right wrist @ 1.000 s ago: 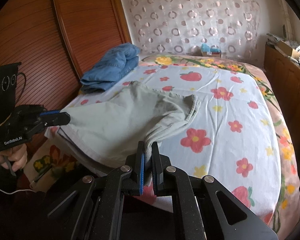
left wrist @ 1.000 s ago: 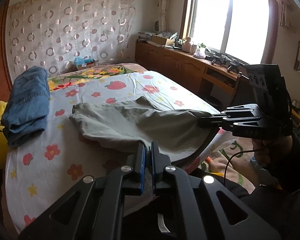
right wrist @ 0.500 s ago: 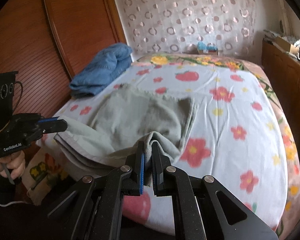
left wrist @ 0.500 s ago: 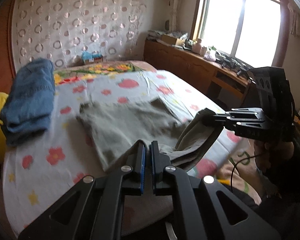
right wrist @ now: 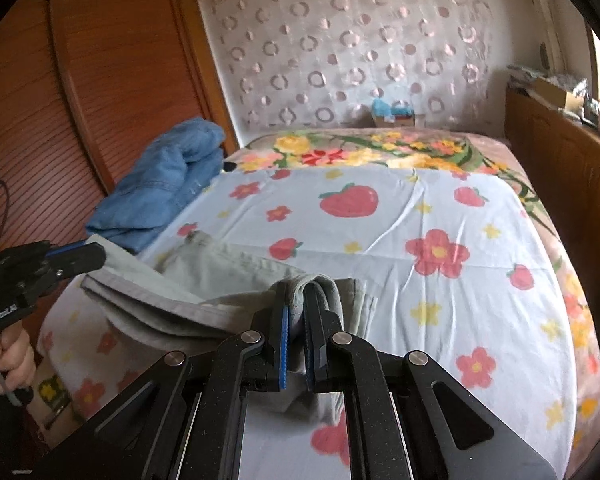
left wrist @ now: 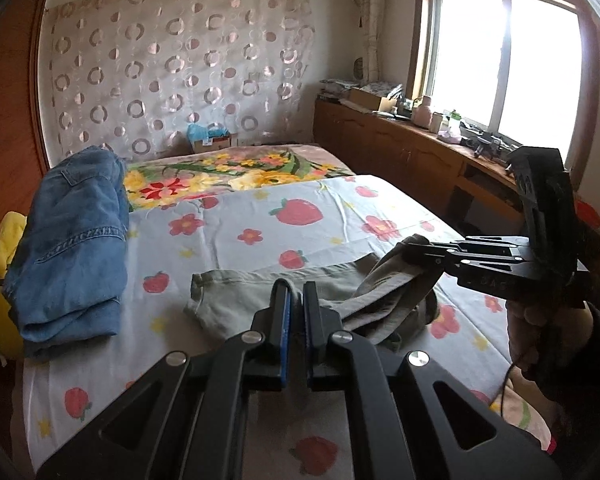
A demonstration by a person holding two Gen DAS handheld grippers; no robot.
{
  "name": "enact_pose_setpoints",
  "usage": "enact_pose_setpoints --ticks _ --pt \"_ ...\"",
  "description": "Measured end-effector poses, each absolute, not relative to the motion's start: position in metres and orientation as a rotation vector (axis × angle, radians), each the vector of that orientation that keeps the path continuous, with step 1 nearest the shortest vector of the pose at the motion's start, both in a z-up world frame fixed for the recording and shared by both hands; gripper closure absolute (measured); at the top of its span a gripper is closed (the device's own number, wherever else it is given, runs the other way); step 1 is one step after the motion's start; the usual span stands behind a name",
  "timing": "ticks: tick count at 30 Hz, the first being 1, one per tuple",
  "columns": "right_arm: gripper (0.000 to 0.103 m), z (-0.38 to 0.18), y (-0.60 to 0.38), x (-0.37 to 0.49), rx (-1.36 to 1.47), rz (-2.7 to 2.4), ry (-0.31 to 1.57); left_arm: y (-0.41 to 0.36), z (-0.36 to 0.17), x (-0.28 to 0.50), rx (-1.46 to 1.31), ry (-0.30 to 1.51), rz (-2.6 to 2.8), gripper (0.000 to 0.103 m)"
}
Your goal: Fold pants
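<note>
Grey-green pants (left wrist: 236,296) lie partly folded on the flowered bed sheet (left wrist: 320,200). My left gripper (left wrist: 295,300) is shut, pinching the near edge of the cloth; the right wrist view shows it at the left (right wrist: 98,255) with the pants' hem at its tip. My right gripper (right wrist: 295,300) is shut on a bunched fold of the pants (right wrist: 220,268); from the left wrist camera it is at the right (left wrist: 406,250), lifting the cloth just above the bed. The held edge sags between the two grippers.
A folded stack of blue jeans (left wrist: 72,240) lies at the bed's left side (right wrist: 164,184), with something yellow (left wrist: 4,236) beyond it. A wooden cabinet (left wrist: 400,156) runs along the right under the window. A wooden panel wall (right wrist: 60,112) stands at the left.
Both grippers have carried the held edge of the pants forward over the bed. The cloth, stretched taut off the bed's edge before, now lies slack and doubled on the sheet.
</note>
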State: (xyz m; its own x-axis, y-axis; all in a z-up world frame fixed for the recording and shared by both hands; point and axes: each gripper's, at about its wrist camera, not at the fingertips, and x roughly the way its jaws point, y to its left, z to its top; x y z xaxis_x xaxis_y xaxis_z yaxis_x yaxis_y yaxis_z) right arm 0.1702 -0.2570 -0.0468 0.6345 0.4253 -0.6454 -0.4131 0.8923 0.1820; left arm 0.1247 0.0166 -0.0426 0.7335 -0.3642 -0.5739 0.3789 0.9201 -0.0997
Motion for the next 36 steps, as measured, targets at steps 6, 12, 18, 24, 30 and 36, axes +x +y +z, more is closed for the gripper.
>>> enact_pose_setpoints --ticks 6,12,18,24,30,36 --pt "0.099 -0.057 -0.248 0.179 -0.026 0.470 0.782 0.019 -0.052 0.128 0.029 0.648 -0.382 0.090" --pt "0.099 -0.062 -0.249 0.185 -0.034 0.458 0.796 0.028 -0.052 0.123 0.018 0.647 -0.372 0.073" --pt "0.067 -0.058 -0.254 0.185 -0.040 0.429 0.791 0.030 -0.064 0.113 0.013 0.684 -0.364 0.072" --pt "0.058 -0.049 -0.270 0.170 -0.039 0.437 0.775 0.033 -0.081 0.103 -0.013 0.727 -0.372 0.072" --pt "0.058 -0.063 -0.279 0.147 -0.058 0.478 0.831 0.029 -0.098 0.101 -0.017 0.769 -0.375 0.072" --pt "0.058 -0.081 -0.276 0.141 -0.081 0.497 0.876 0.025 -0.107 0.105 -0.008 0.802 -0.373 0.072"
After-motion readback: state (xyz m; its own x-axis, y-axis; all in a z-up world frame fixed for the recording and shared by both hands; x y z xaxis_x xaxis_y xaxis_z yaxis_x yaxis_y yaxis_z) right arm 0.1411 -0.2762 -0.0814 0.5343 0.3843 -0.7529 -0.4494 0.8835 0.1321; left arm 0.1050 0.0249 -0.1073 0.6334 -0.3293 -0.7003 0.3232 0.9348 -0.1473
